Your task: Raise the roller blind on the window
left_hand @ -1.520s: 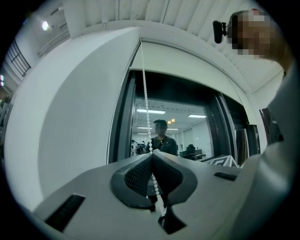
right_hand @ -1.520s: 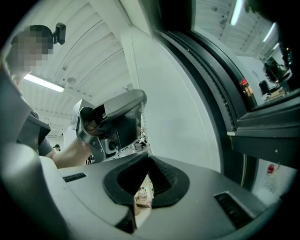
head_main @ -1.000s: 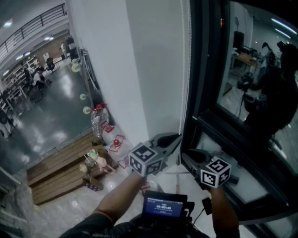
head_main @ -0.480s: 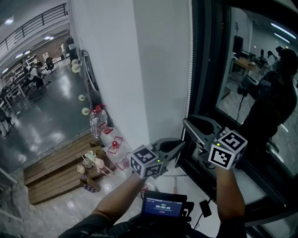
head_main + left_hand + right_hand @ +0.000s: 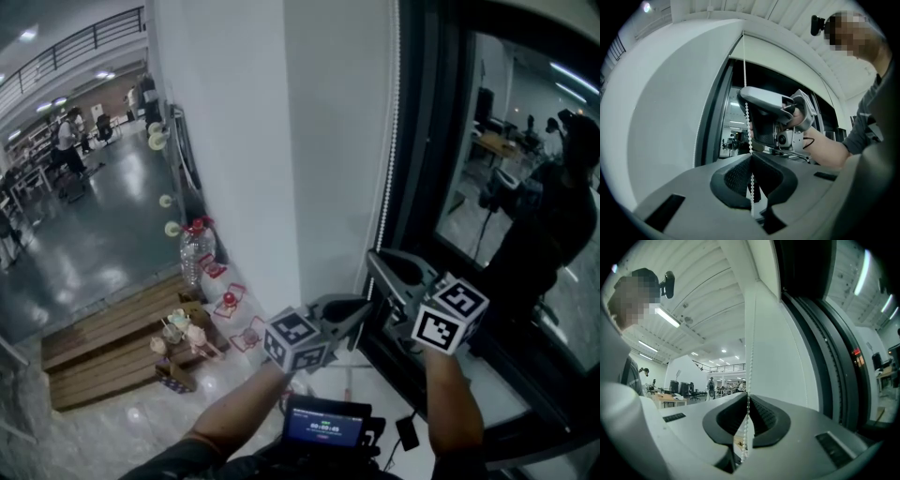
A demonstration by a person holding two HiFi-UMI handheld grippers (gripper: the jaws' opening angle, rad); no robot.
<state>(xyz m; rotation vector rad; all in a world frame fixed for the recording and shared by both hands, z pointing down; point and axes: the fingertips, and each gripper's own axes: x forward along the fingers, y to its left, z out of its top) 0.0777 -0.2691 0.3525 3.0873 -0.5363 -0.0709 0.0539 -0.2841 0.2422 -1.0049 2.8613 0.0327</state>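
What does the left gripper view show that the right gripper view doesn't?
Only the left gripper view: the right gripper higher up the bead chain, and the arm behind it. Only the right gripper view: a lit hall with desks. Both: that view's own jaws on the bead chain, beside the dark window frame. The left gripper is shut on it; the right gripper's jaws have just been closing onto it.

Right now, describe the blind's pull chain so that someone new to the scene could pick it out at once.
Find the dark window frame where it meets the white wall. Down that edge hangs a thin white bead chain. It alone is pinched by both claws, the right claw, just closed, above the left claw.
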